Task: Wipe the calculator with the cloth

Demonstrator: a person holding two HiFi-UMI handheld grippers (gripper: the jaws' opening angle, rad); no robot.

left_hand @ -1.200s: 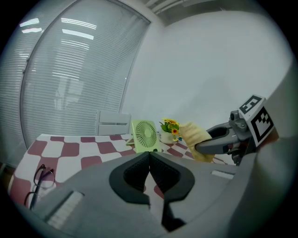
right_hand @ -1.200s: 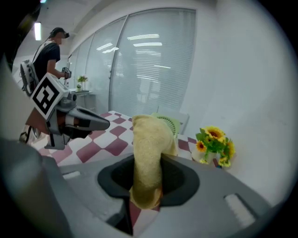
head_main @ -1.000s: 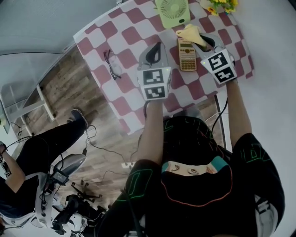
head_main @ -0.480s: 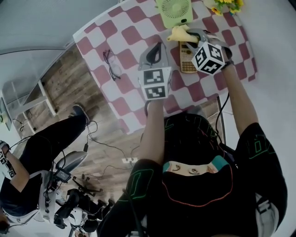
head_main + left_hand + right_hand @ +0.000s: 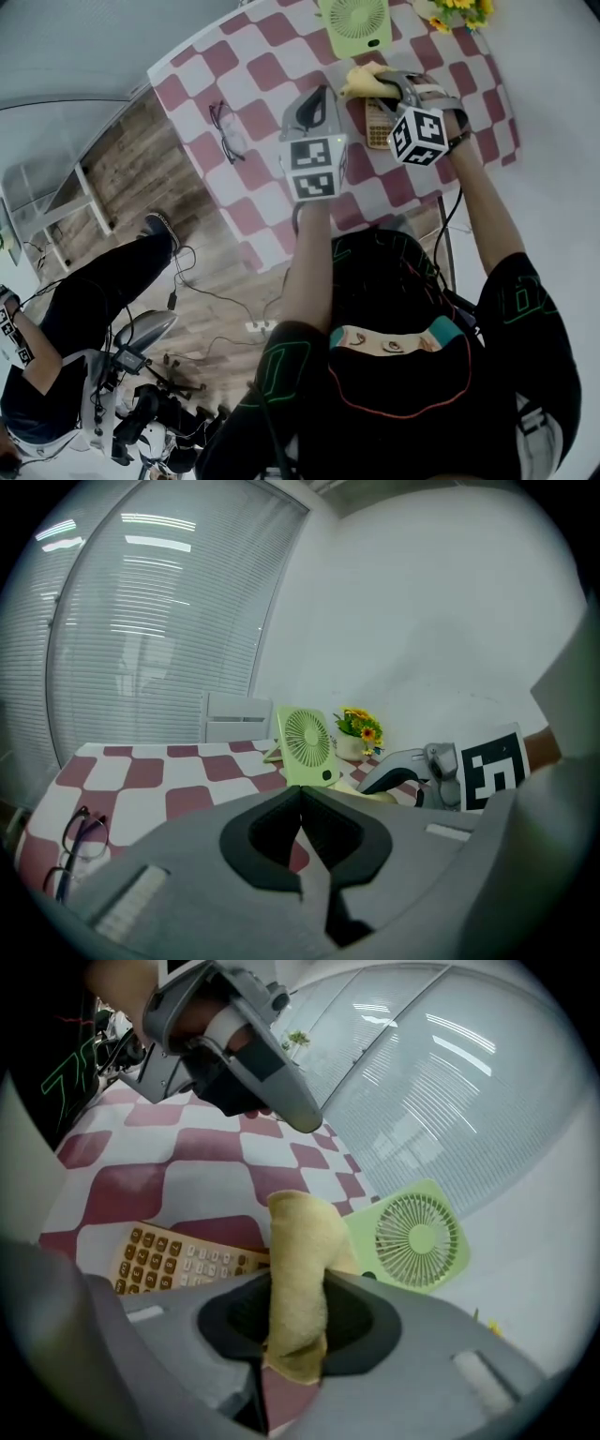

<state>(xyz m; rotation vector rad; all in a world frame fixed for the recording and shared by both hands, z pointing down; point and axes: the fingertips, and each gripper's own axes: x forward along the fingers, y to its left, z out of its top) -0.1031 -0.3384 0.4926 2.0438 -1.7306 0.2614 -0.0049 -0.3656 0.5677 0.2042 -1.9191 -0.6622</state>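
A tan calculator (image 5: 378, 123) (image 5: 178, 1256) lies on the red-and-white checkered table (image 5: 253, 66), partly hidden under my right gripper in the head view. My right gripper (image 5: 380, 86) (image 5: 295, 1321) is shut on a yellow cloth (image 5: 302, 1269) (image 5: 361, 80), and the cloth hangs over the calculator's far end, near the fan. My left gripper (image 5: 314, 105) (image 5: 300, 841) hovers just left of the calculator, its jaws shut with nothing between them.
A green desk fan (image 5: 353, 22) (image 5: 307, 747) (image 5: 419, 1235) stands just beyond the calculator. Yellow flowers (image 5: 457, 11) (image 5: 361, 727) sit at the far right corner. Glasses (image 5: 227, 129) (image 5: 75, 841) lie on the table's left. A seated person (image 5: 56, 319) is on the floor side.
My right gripper has swung left and turned, carrying the cloth from beside the calculator's far right end to over its far end. The left gripper has stayed put.
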